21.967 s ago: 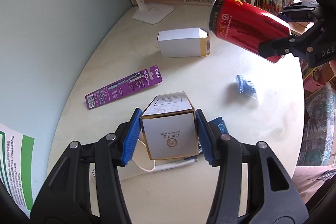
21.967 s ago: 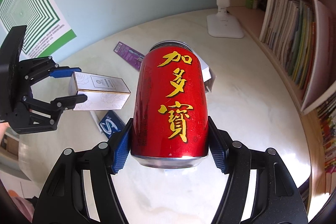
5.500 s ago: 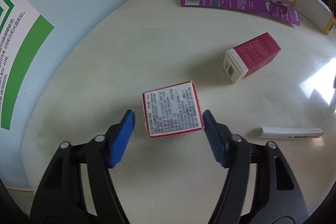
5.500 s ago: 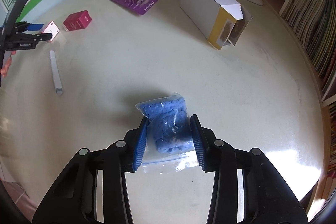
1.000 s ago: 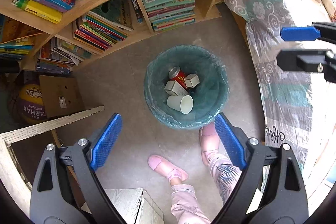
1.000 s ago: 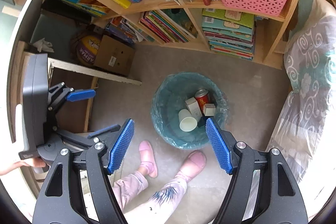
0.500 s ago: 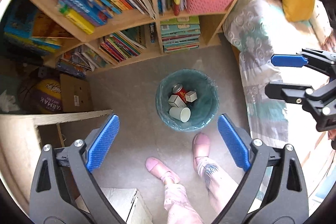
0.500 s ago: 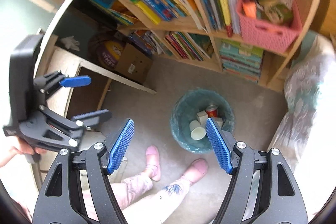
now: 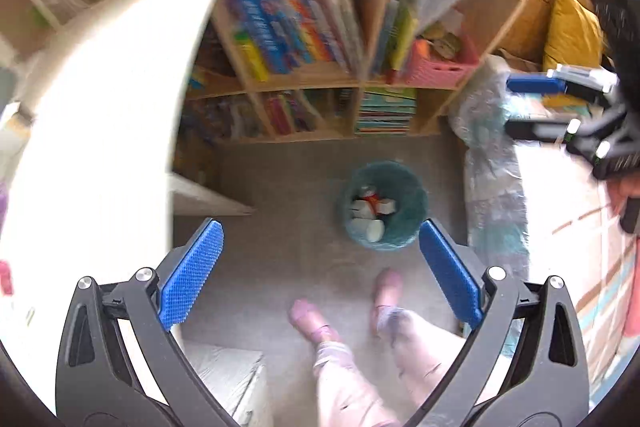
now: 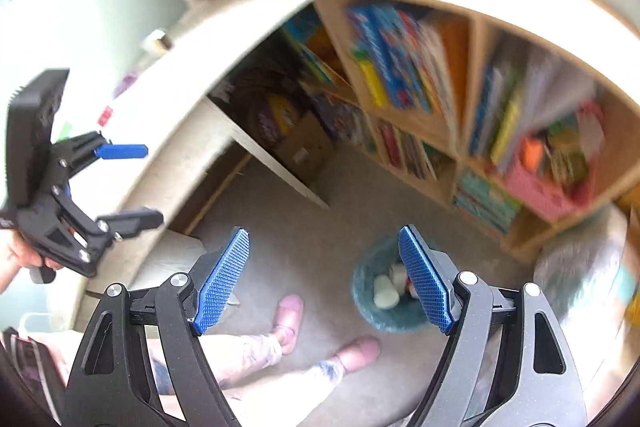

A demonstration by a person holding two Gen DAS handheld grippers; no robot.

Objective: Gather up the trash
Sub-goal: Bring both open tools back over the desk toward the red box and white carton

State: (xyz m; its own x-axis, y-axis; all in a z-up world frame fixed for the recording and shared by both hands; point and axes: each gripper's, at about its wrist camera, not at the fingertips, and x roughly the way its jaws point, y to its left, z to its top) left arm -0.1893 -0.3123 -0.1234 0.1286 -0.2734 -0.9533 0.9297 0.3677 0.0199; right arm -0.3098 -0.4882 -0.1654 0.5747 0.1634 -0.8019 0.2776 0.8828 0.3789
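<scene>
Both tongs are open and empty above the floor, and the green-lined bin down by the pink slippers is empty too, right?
Not quite. The bin is not empty: the left wrist view shows a white cup and other trash inside. The rest stands: left tongs and right tongs are open and empty, and the bin sits near the pink slippers.

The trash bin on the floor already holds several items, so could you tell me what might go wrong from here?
1. Both views are motion-blurred, and the left gripper and right gripper are open and empty beside the table; a fast swing could clip its edge.
2. The trash bin stands close to the person's feet, so a step could tip it and spill the cup and boxes.
</scene>
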